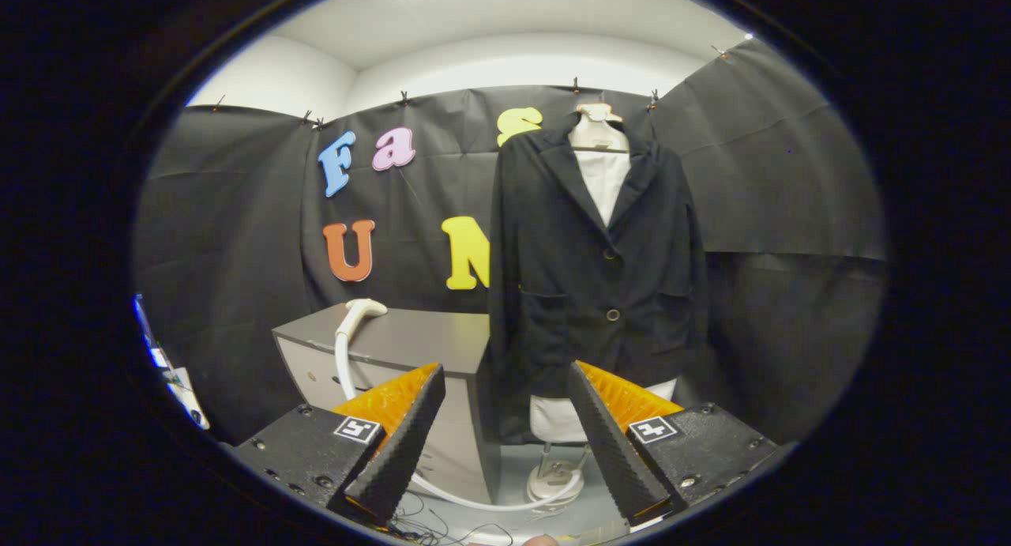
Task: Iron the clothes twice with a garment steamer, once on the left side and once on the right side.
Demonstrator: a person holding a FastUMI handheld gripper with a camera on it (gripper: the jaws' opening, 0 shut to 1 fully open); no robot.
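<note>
Jacket (pixel 596 285) hangs beyond the gripper (pixel 505 419) (fingers spread, empty).

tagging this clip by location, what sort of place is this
Probably a cloth-walled recording booth set up for clothes steaming: a black jacket on a mannequin, a steamer head lying on a grey cabinet. The gripper is open, holding nothing.

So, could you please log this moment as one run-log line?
gripper: jaws open, empty | steamer head: resting on grey cabinet, untouched | black jacket: hanging on mannequin, beyond fingers | ironing: not started
</note>
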